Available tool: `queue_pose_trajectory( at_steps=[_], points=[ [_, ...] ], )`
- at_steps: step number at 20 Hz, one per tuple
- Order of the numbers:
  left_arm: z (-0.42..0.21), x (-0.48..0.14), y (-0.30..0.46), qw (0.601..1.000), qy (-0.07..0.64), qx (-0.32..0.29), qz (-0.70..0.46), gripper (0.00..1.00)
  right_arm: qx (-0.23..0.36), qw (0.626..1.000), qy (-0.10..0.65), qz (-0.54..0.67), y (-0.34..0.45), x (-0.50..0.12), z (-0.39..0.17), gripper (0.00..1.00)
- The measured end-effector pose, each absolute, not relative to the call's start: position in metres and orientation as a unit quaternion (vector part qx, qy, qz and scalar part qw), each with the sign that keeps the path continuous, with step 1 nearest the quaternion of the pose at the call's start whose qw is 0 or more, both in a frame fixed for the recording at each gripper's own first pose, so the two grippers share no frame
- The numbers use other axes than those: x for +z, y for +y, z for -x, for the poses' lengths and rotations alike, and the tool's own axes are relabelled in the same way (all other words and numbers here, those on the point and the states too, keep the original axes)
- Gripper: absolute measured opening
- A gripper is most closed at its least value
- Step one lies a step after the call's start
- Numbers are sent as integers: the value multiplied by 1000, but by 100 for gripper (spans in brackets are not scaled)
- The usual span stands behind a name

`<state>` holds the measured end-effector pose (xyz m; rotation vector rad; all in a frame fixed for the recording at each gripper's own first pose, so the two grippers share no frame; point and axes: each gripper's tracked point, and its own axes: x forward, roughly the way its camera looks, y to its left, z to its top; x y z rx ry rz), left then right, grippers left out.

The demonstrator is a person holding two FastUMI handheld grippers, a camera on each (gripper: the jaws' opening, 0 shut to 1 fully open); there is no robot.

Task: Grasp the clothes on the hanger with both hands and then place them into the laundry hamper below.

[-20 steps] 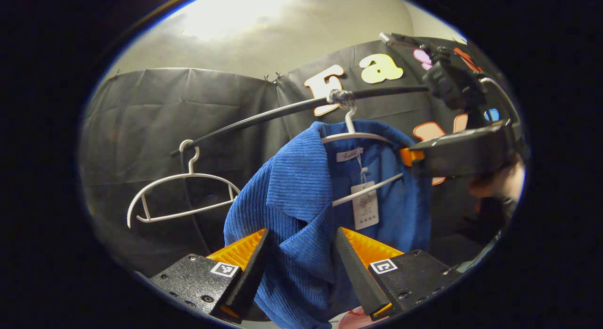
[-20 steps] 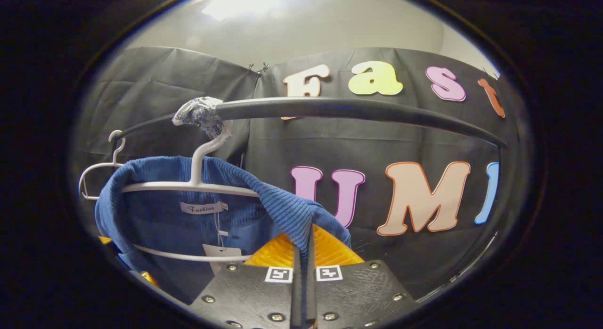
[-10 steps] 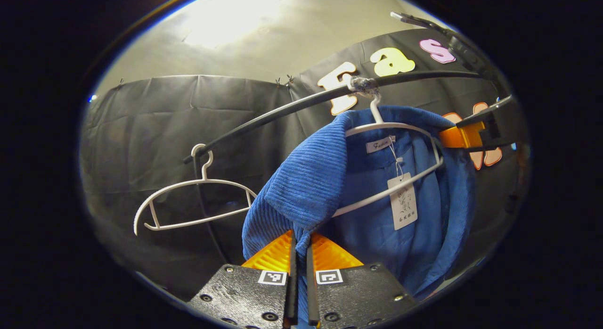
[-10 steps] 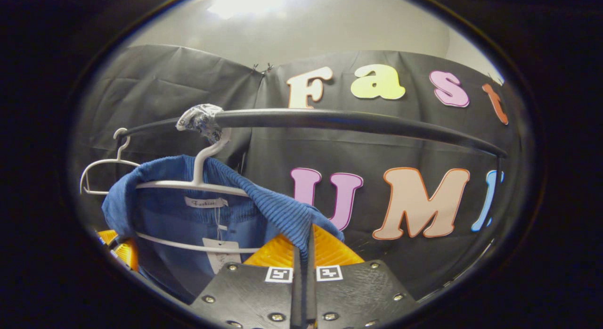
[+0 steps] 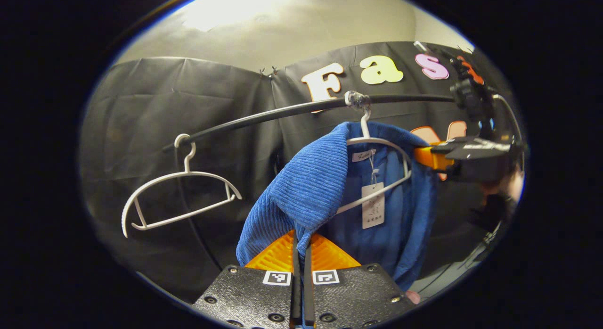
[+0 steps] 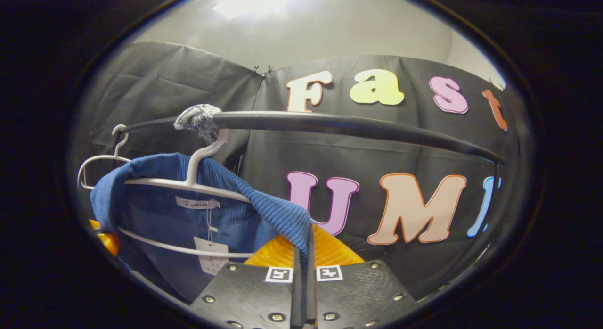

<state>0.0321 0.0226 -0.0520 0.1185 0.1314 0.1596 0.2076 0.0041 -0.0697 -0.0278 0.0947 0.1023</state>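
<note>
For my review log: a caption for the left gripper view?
Left gripper shut on blue shirt hanging on a white hanger; right gripper at its far shoulder.

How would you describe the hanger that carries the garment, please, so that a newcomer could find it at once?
Start at the black rail running across the booth's black cloth wall. Two white hangers hook over it; take the white hanger whose hook is wrapped in crinkled foil-like material at the rail. Unlike the bare hanger farther along, it carries a blue ribbed garment with a paper tag.
</note>
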Motion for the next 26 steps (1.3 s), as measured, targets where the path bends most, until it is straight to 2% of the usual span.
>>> queue_pose_trajectory(
  at_steps=[3, 7, 20, 26],
  points=[
    [-20, -23, 22, 997, 62, 46, -18, 2, 48, 998, 43, 21, 2, -69, -210, 4],
    [-12, 9, 36, 998, 55, 36, -12, 2, 46, 998, 42, 11, 2, -70, -213, 4],
    [-5, 26, 51, 989, 135, -56, -14, 3, 46, 998, 39, 5, 6, -70, -212, 4],
    [-1, 31, 74, 982, 164, -69, -55, 2, 48, 999, 18, 14, 11, -55, -215, 4]
  ],
)
